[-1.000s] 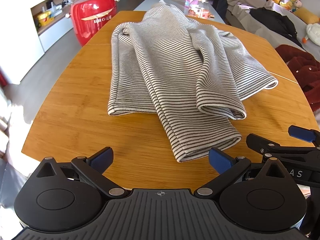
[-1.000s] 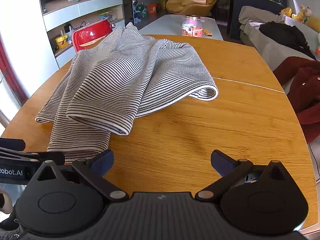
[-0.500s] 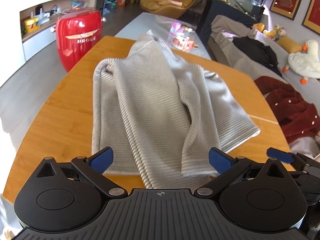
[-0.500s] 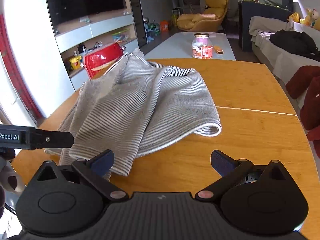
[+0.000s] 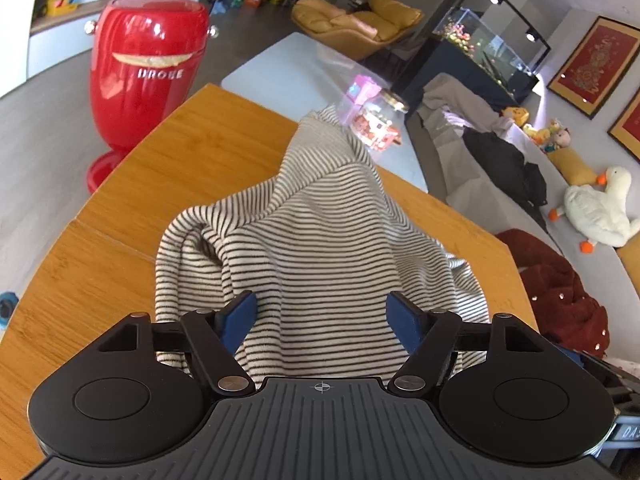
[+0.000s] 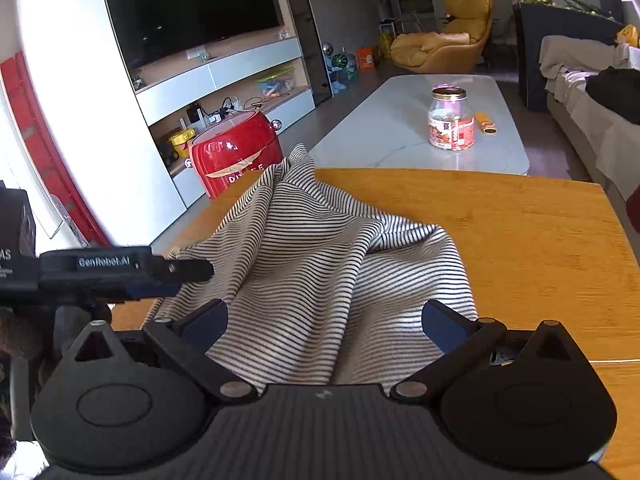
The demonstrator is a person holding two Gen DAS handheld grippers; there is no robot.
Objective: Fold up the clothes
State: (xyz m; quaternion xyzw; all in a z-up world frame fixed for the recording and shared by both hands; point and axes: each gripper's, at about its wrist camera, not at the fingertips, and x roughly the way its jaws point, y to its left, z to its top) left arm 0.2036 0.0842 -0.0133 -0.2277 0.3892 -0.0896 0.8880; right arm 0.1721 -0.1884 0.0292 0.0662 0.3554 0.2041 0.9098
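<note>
One striped garment [image 5: 320,264], two grippers, one jar [image 6: 451,118].

The striped garment [image 5: 320,256] is soft ribbed knit cloth, matt, on a smooth, satin-finished wooden table [image 5: 192,160]. At eleven o'clock stands a glossy red container [image 5: 144,76]; the left gripper [image 5: 320,316] is matt black plastic with blue pads.

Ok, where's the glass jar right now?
The jar stands on the pale coffee table beyond the wooden table's far edge, beside a small orange item; in the left view it peeks past the striped garment's peak.
</note>
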